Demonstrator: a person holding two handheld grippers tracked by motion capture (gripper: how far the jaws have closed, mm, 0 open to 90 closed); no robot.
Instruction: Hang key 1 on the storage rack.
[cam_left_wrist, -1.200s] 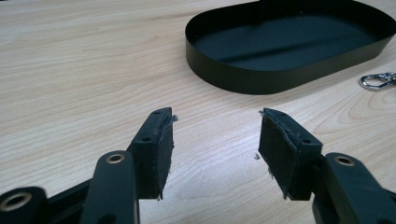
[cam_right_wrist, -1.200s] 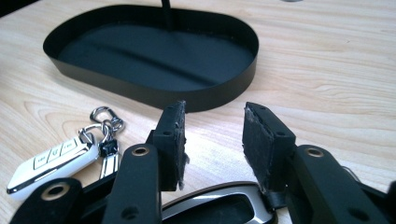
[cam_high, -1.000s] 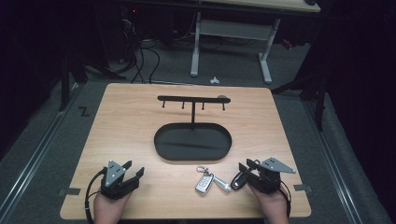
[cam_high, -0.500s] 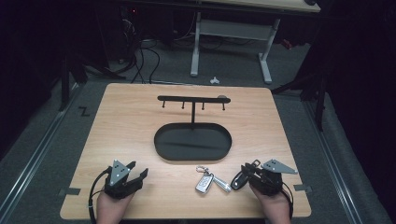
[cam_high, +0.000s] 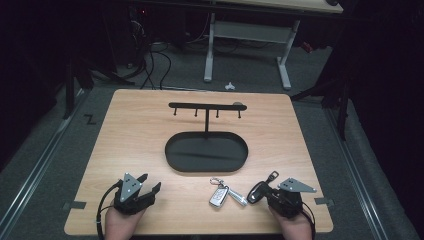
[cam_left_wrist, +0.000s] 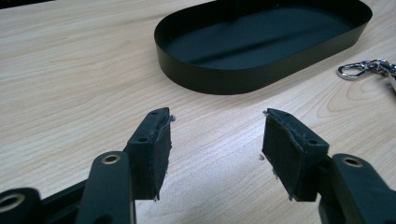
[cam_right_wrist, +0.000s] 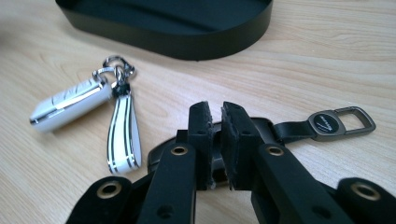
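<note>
Black, the key fob (cam_right_wrist: 252, 128) lies near right on the desk (cam_high: 140, 130), its strap running right, pinched in the just-closing right gripper (cam_right_wrist: 214, 114), while the left gripper (cam_left_wrist: 215, 135) rests wide open.

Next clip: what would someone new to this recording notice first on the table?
The black key stand, an oval tray with a hook bar on a post, fills the table's middle. Near the front edge, the right gripper has just been closing its jaws on a black key fob, beside a white key fob lying loose. The left gripper rests open on bare wood at front left.
</note>
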